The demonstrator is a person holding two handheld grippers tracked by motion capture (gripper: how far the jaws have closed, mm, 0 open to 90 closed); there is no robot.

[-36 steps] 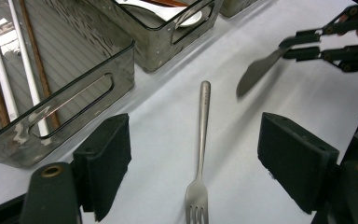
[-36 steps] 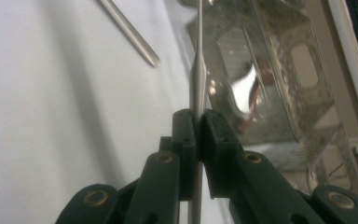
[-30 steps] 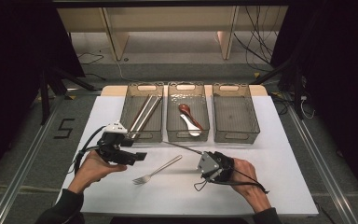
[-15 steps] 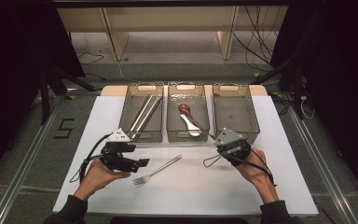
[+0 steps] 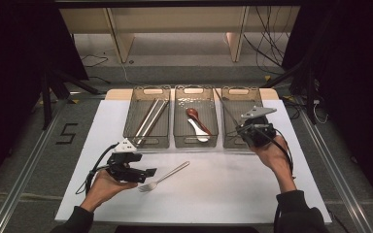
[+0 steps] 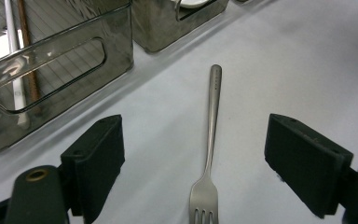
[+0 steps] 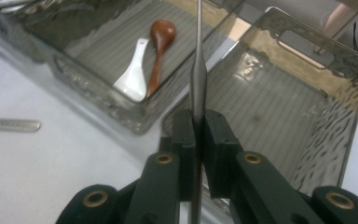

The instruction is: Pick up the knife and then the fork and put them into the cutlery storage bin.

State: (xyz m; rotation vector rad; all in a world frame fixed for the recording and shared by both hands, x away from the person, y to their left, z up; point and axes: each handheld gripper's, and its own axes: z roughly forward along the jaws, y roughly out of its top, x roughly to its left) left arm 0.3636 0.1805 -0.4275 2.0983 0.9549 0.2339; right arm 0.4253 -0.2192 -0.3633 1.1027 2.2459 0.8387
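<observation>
A steel fork (image 5: 164,176) lies on the white table, tines toward me. My left gripper (image 5: 144,173) is just left of its tines, open; in the left gripper view the fork (image 6: 209,154) lies between the spread jaws of this gripper (image 6: 193,140), untouched. My right gripper (image 5: 245,130) hovers over the near end of the right tray (image 5: 233,92), shut on a slim metal utensil (image 5: 226,108) that points up and left. Seen from the right gripper view, this gripper (image 7: 196,128) pinches the utensil's shaft (image 7: 198,79) above that bare tray (image 7: 279,112).
Three clear trays stand in a row at the back. The left tray (image 5: 135,97) holds long chopsticks (image 5: 150,118). The middle tray (image 5: 180,97) holds a brown spoon (image 5: 193,115) and a white spoon (image 5: 197,130). The table's front edge is near my forearms.
My right gripper rose from the table's front and moved back and right over the right tray, carrying the slim utensil. My left gripper slid slightly toward me, beside the fork.
</observation>
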